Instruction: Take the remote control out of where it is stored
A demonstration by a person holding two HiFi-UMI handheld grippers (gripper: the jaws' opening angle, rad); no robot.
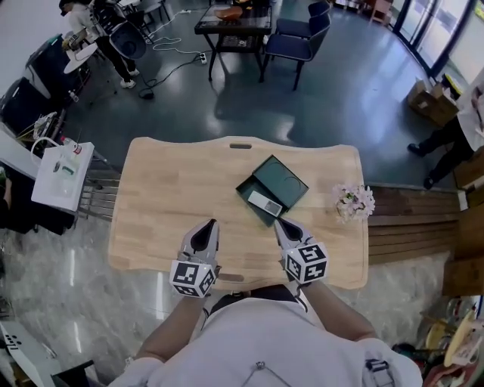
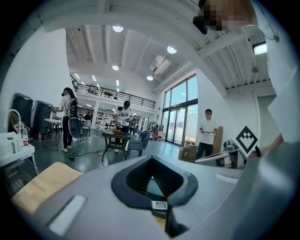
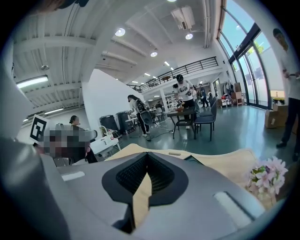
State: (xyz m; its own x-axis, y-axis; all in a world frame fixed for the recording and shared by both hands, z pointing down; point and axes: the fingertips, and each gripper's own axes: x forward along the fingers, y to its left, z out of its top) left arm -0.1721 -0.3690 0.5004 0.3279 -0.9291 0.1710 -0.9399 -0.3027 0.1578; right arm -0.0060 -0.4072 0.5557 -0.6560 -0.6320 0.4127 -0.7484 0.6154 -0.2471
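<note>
A small white remote control (image 1: 265, 202) lies in the lower half of an open dark green box (image 1: 281, 181) at the middle right of the wooden table (image 1: 166, 196). Near the table's front edge, my left gripper (image 1: 207, 224) is shut and empty, well left of the box. My right gripper (image 1: 280, 222) is also shut and empty, its tip just short of the box's near corner. In the left gripper view the remote (image 2: 159, 205) shows through the slit between the jaws of the left gripper (image 2: 151, 159). In the right gripper view only table shows between the jaws of the right gripper (image 3: 146, 157).
A bunch of pale pink flowers (image 1: 354, 200) stands at the table's right edge, also seen as flowers (image 3: 267, 176) in the right gripper view. A white bag (image 1: 62, 175) sits on a stand to the left. Chairs, a dark table (image 1: 231, 23) and people are farther off.
</note>
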